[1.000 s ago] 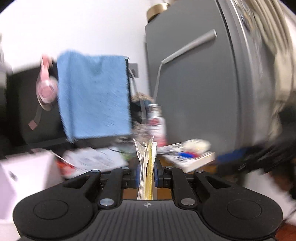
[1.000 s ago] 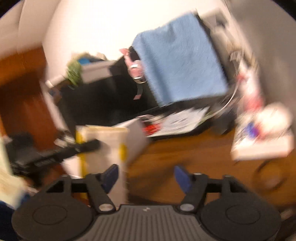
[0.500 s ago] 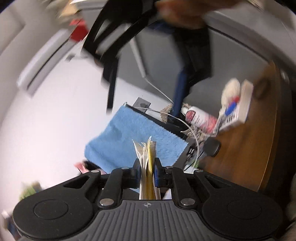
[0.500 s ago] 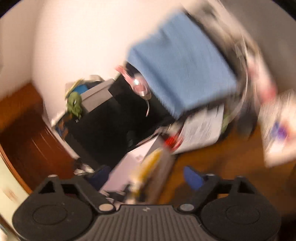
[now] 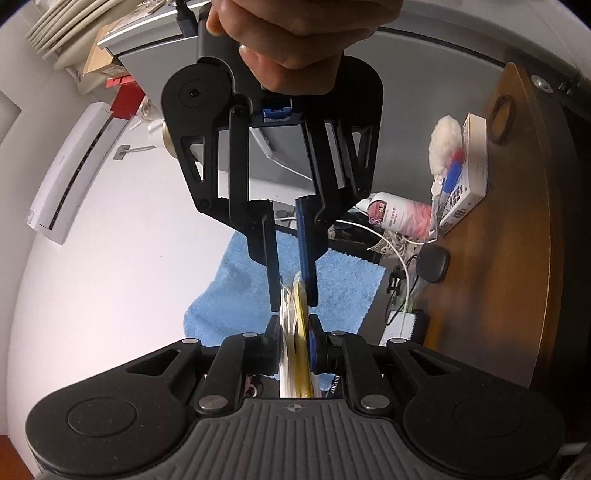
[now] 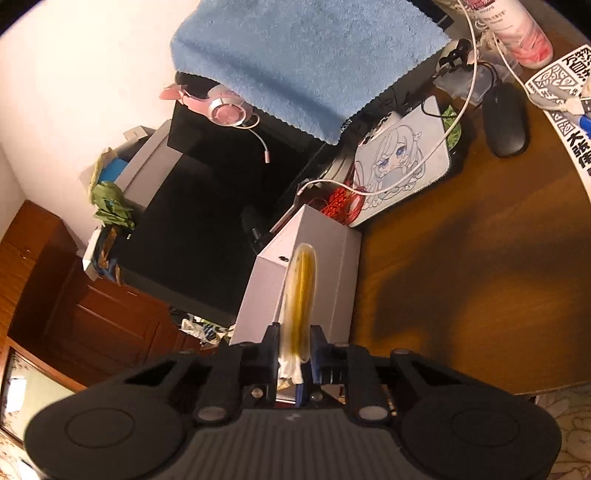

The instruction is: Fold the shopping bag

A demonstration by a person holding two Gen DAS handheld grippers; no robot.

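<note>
The bag (image 5: 295, 354), a flattened white-and-yellow bundle seen edge-on, is being pinched by both grippers at once, held in the air above the desk (image 6: 461, 266). In the left wrist view, the left gripper (image 5: 293, 341) is being kept nearly shut, its jaws pressed onto the bag's layers. The right gripper (image 5: 293, 295) is being seen there from the front, reaching down from the top of the view; its jaws are narrowed around the bag's upper edge, though full contact on both sides is hard to make out. A hand (image 5: 295, 40) is being shown wrapped around its handle, cut off by the top edge.

In the right wrist view, the right gripper (image 6: 295, 349) is being held closed on the bag (image 6: 300, 295), which is blurred and is rising out between the fingers as a narrow yellow strip. The rest of the bag is being hidden by the gripper body, so its fold cannot be judged.

Behind, a blue towel (image 6: 306, 55) is being draped over a dark monitor (image 6: 207, 206), largely covering it. A mouse (image 6: 504, 125) and a white cable (image 6: 458, 107) are lying on the desk, and a pink bottle (image 6: 517, 33) is being cut off at the top edge.
</note>
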